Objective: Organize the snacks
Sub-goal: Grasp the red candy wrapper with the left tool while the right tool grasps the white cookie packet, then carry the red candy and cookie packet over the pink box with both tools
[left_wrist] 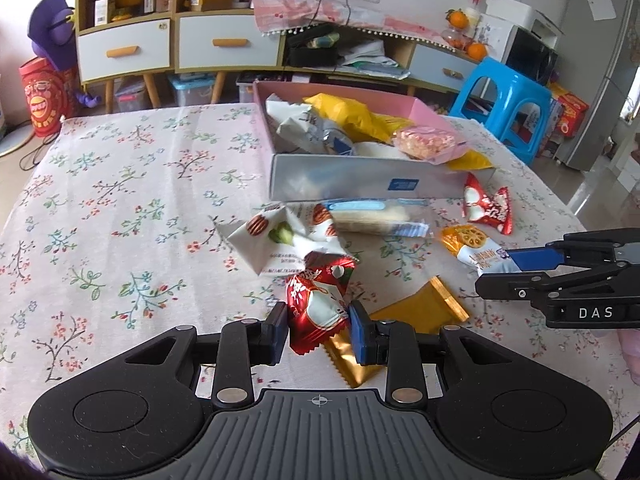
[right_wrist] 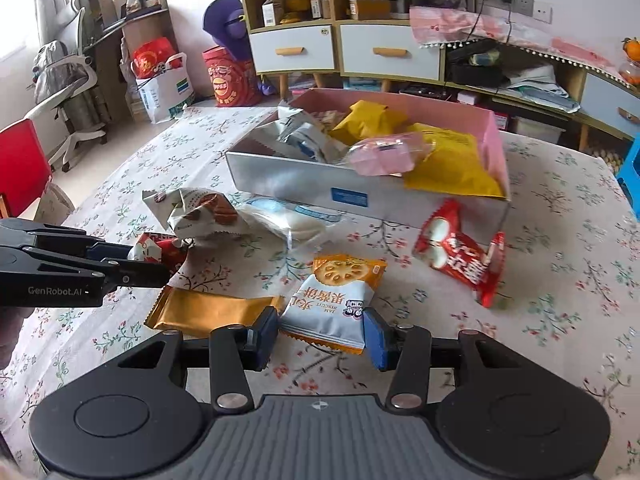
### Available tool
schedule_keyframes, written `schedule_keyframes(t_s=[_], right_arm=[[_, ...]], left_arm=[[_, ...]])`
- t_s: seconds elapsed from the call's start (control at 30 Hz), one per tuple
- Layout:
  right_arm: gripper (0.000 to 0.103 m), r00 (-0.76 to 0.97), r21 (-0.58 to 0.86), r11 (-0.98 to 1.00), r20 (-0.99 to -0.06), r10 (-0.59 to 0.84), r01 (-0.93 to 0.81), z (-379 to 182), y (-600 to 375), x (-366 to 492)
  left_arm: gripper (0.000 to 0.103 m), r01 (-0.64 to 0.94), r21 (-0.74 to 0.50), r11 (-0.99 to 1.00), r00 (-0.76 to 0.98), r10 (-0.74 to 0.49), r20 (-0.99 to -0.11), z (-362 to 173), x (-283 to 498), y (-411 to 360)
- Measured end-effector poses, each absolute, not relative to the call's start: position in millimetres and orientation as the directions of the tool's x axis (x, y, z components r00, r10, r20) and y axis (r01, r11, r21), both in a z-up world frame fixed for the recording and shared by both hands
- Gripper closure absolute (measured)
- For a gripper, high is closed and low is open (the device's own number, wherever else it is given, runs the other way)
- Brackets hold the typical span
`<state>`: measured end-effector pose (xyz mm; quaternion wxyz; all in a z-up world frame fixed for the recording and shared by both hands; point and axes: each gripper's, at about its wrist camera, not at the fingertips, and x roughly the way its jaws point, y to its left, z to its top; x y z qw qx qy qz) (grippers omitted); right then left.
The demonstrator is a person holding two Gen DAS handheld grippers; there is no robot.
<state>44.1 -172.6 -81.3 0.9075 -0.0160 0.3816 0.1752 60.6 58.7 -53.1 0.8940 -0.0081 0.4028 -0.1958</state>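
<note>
My left gripper (left_wrist: pixel 319 330) is shut on a red snack packet (left_wrist: pixel 318 306) above the gold wrapper (left_wrist: pixel 404 320). My right gripper (right_wrist: pixel 320 338) has its jaws on both sides of the orange-and-white jam biscuit packet (right_wrist: pixel 334 304), which also shows in the left wrist view (left_wrist: pixel 476 248). The pink snack box (left_wrist: pixel 424 106) with a silver front (right_wrist: pixel 280 178) holds several packets. On the cloth lie a second red packet (right_wrist: pixel 460 252), a white nut packet (right_wrist: pixel 196 210), a clear rice-cake packet (left_wrist: pixel 372 218) and the gold wrapper (right_wrist: pixel 212 312).
The table has a floral cloth (left_wrist: pixel 120 200). Behind it stand a shelf unit with drawers (left_wrist: pixel 124 48), a blue stool (left_wrist: pixel 508 100) and a fridge (left_wrist: pixel 596 60). A red chair (right_wrist: pixel 20 164) is at the left in the right wrist view.
</note>
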Motion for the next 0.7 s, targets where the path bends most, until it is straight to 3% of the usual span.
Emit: schedule_keyframes(t_s=[0.7], right_arm=[[0.068,0.713,0.127,0.943,-0.625,0.318,-0.309,-51.6,-187.9,36.8]], left_arm=[[0.074,0.467,-0.234,0.853,0.606,-0.501,-0.618,-25.5,47.4,29.5]])
